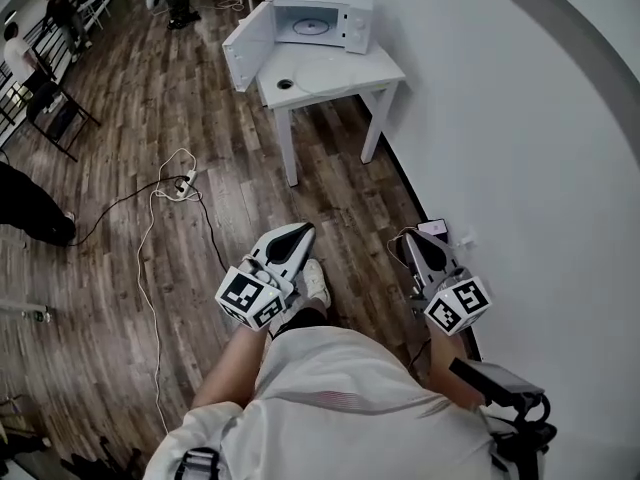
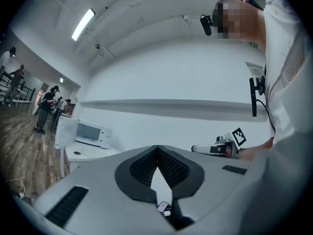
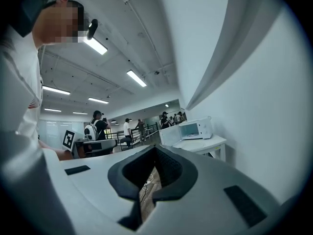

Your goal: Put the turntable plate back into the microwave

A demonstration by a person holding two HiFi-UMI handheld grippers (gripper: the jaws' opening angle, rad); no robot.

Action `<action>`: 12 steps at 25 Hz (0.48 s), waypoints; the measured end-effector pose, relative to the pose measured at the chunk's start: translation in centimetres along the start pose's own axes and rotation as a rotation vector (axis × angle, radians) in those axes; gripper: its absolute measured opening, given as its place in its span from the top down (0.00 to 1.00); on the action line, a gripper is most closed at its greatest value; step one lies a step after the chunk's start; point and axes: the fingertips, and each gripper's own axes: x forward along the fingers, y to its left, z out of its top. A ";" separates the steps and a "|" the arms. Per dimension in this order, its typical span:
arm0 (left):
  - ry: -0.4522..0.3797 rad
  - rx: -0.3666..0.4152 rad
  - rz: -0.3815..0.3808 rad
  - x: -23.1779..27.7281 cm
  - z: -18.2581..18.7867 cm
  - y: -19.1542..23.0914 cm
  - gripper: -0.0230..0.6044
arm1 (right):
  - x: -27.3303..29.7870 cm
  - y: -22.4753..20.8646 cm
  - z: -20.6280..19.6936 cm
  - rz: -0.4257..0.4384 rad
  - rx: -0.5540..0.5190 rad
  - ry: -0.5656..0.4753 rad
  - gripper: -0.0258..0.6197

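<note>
A white microwave (image 1: 345,13) stands on a small white table (image 1: 350,70) far ahead, its door (image 1: 246,56) swung open to the left. A round glass plate (image 1: 310,26) lies inside its cavity. A small dark ring (image 1: 286,84) lies on the table in front of it. My left gripper (image 1: 300,230) and right gripper (image 1: 415,238) are held level close to my body, a long way from the table. Both are shut with nothing between the jaws. The microwave also shows small in the left gripper view (image 2: 90,132) and the right gripper view (image 3: 194,129).
A white wall (image 1: 520,148) runs close along my right. Cables and a power strip (image 1: 180,186) lie on the wooden floor between me and the table. A phone on a charger (image 1: 435,230) lies by the wall. People (image 1: 30,208) stand at the left and far back.
</note>
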 end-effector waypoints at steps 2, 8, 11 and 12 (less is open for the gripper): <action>-0.007 -0.012 -0.001 1.8 -0.2 1.3 0.95 | 0.9 -1.4 0.2 -0.002 -0.011 0.013 0.96; -0.008 -0.019 -0.022 7.4 -0.2 5.3 0.95 | 5.1 -6.5 1.5 -0.022 -0.018 0.018 0.96; -0.011 -0.030 -0.011 9.8 0.4 8.4 0.95 | 8.6 -8.3 2.2 -0.004 -0.016 0.020 0.96; -0.009 -0.033 -0.007 10.5 0.5 9.6 0.95 | 9.9 -8.9 2.6 0.003 -0.011 0.017 0.96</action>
